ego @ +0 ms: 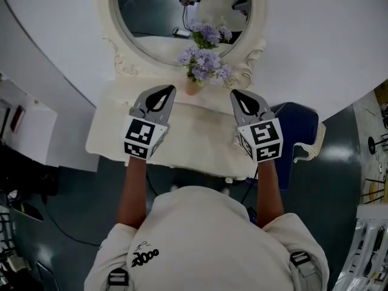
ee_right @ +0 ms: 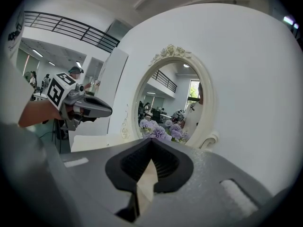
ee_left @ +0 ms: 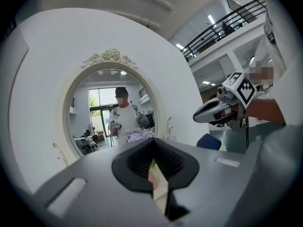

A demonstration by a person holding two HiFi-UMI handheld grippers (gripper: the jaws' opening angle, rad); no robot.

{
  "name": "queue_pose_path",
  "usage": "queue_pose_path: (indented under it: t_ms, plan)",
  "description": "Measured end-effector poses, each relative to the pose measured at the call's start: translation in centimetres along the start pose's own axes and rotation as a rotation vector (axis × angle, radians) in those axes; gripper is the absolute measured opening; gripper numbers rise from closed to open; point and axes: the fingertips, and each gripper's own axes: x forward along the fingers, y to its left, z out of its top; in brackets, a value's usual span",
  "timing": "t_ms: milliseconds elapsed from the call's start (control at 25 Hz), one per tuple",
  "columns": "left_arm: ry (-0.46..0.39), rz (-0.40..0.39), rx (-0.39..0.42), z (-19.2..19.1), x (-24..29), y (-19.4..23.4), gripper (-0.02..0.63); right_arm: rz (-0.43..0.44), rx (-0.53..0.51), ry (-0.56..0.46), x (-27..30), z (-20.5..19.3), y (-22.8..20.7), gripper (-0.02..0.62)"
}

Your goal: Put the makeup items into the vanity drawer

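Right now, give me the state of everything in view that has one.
left gripper: shut, empty, held over the vanity.
right gripper: shut, empty, held over the vanity.
flower vase: upright, in front of the mirror.
vanity drawer: none seen pulled out.

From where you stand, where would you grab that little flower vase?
Probably low on the vase, coming in level from the front: the purple flowers spread over its top, and the mirror stands close behind it.

I look down on a cream vanity (ego: 200,135), its carved oval mirror (ego: 151,23) upright at the back; I cannot make out the drawer.
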Motion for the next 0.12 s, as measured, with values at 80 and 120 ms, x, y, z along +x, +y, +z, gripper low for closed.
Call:
queue_pose_path:
  t_ms: [80, 120]
  plan:
    - [0.004, -0.001, -0.002, -0.18, 0.01, 0.07, 0.017, 0.002, 0.0, 0.002, 0.15, -0.1, 0.1, 0.002]
    - [0.005, -0.001, -0.003, -0.26, 0.0, 0.11, 0.017, 0.003, -0.001, 0.003, 0.21, -0.14, 0.15, 0.002]
